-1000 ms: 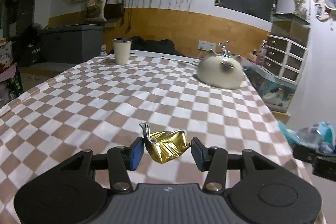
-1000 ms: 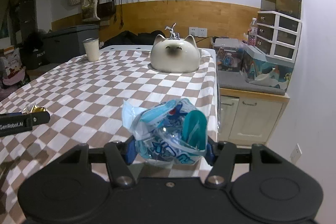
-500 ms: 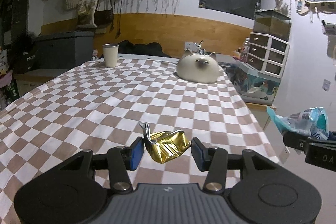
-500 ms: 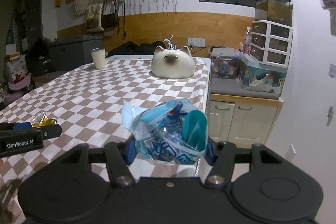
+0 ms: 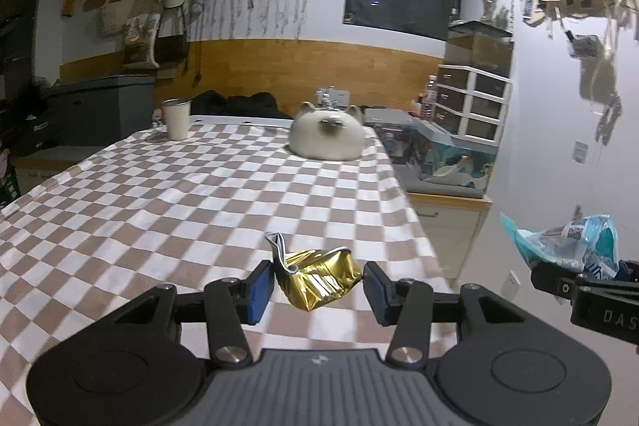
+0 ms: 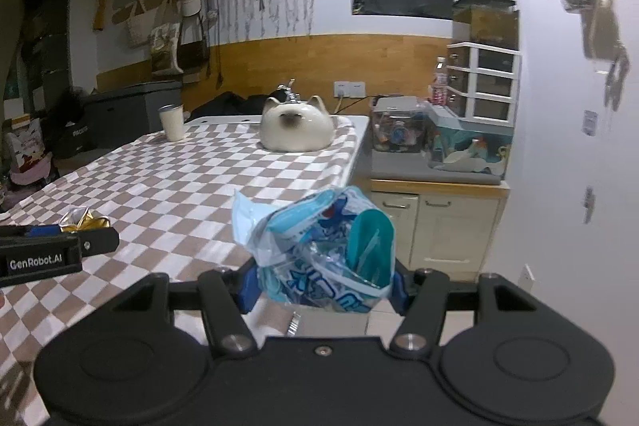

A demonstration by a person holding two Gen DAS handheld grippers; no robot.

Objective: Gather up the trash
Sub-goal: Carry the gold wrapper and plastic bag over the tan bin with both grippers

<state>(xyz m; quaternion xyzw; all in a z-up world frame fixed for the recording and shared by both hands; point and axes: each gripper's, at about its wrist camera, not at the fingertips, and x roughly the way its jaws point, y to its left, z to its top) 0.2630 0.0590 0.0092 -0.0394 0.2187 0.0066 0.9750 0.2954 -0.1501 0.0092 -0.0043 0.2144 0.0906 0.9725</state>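
Your left gripper [image 5: 318,286] clamped on gold foil wrapper [image 5: 319,276], right gripper [image 6: 321,286] clamped on blue snack bag [image 6: 319,250], "GenRobot.AI" on the left one's side.

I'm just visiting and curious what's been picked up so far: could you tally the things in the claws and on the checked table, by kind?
Trash wrappers, one held in each claw: 2, the gold foil wrapper and the blue plastic wrapper
Cups on the table: 1, the cream cup
Cat-shaped ornaments on the table: 1, the white cat ornament
Total: 4
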